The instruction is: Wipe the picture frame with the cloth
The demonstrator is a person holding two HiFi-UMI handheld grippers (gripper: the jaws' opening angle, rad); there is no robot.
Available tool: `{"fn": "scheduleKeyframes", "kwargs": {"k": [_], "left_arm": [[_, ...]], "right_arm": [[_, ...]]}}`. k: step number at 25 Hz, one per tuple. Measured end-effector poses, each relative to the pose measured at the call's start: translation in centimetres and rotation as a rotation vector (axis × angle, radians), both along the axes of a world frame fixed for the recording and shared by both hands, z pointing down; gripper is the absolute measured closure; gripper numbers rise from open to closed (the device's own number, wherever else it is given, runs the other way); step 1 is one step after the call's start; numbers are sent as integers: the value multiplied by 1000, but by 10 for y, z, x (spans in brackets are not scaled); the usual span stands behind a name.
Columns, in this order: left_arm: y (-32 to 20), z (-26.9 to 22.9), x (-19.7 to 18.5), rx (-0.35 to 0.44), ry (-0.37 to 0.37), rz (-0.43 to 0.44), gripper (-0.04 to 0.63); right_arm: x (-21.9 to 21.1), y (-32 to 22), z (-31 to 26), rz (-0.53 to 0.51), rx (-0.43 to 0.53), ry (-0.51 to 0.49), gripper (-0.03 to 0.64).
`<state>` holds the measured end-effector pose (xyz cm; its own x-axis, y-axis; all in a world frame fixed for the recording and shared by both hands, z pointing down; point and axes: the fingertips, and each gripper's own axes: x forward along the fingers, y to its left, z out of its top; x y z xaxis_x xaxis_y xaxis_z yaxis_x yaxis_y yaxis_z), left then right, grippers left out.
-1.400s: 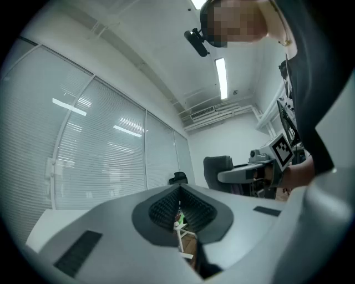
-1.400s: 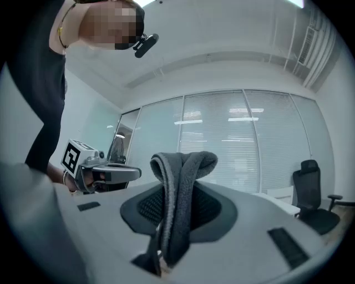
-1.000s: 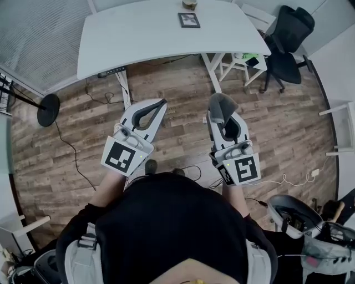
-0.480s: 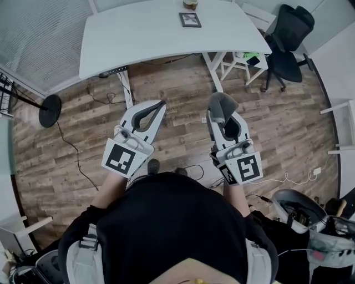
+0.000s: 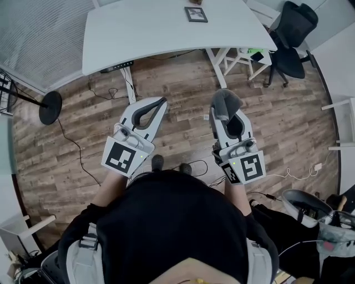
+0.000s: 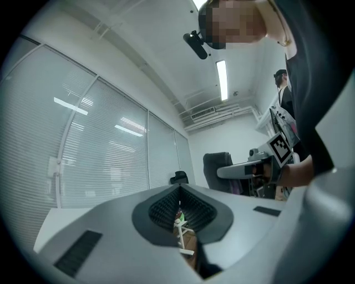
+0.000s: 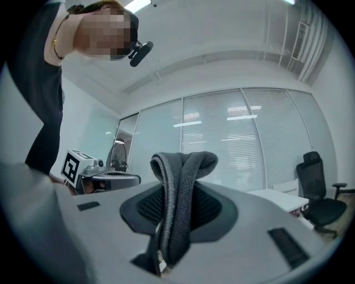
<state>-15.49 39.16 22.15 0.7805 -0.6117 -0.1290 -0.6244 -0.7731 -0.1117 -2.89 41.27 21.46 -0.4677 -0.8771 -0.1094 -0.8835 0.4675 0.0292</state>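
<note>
Grey cloth (image 5: 223,102) is clamped in the right gripper (image 5: 226,113), folded over its tip; the left gripper (image 5: 157,106) is closed on nothing. The picture frame (image 5: 196,14) sits far off on the white tabletop (image 5: 133,33). Unsteadied, it may slide when wiped, or the cloth could slip.

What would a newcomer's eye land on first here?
The folded grey fleece cloth stands out first, looped out of the shut right gripper at centre right of the head view. Beside it, the left gripper is shut and empty. Far ahead, the small dark picture frame lies on the white curved table, well apart from both grippers.
</note>
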Motion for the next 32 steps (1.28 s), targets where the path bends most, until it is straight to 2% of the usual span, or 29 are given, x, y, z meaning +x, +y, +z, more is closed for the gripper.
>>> {"fn": "scheduleKeyframes", "kwargs": {"k": [13,23,32], "left_arm": [[-21,4,-46,8,-10,59,583],[-16,6,-50,12,0,122,583],[-27,3,-51,17,5,112,583]], "right_arm": [[-52,-13,4,48,12,3,509],[-55,-1,5,113,6,17,509],[-59,-14,6,99,12,18,509]]}}
